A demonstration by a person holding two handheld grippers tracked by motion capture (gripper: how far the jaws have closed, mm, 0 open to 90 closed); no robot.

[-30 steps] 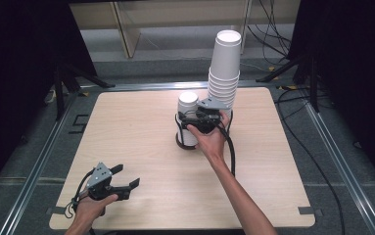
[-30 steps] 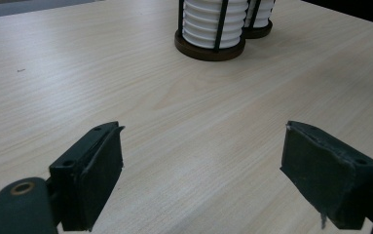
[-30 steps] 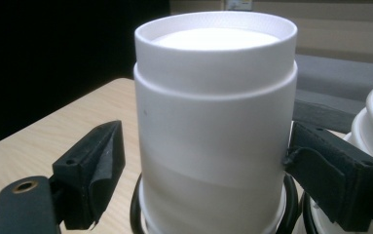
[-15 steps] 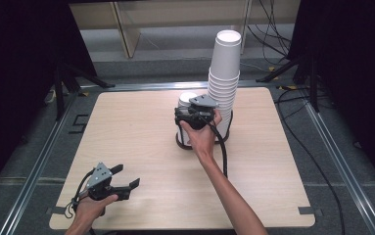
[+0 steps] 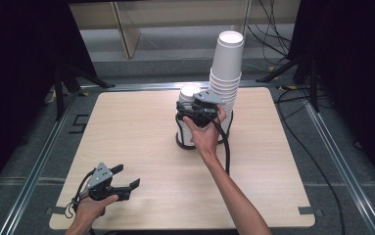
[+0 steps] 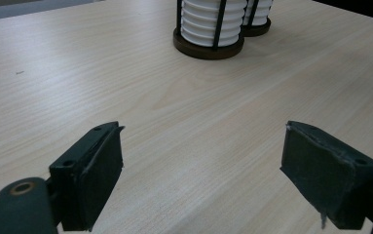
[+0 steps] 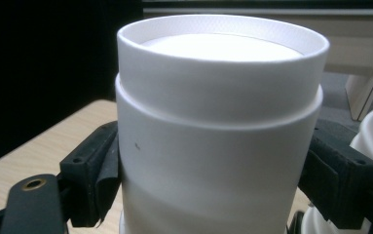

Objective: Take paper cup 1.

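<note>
Right gripper shifted left — jaws seemingly clamping cup

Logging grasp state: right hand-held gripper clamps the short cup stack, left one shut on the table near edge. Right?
Not quite: the left hand-held gripper is open, jaws wide apart in the left gripper view. The right hand-held gripper does clamp the short cup stack.

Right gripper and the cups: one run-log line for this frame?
right gripper: shut on top cup of short stack | left gripper: open, above table, holding nothing | tall stack: untouched
</note>
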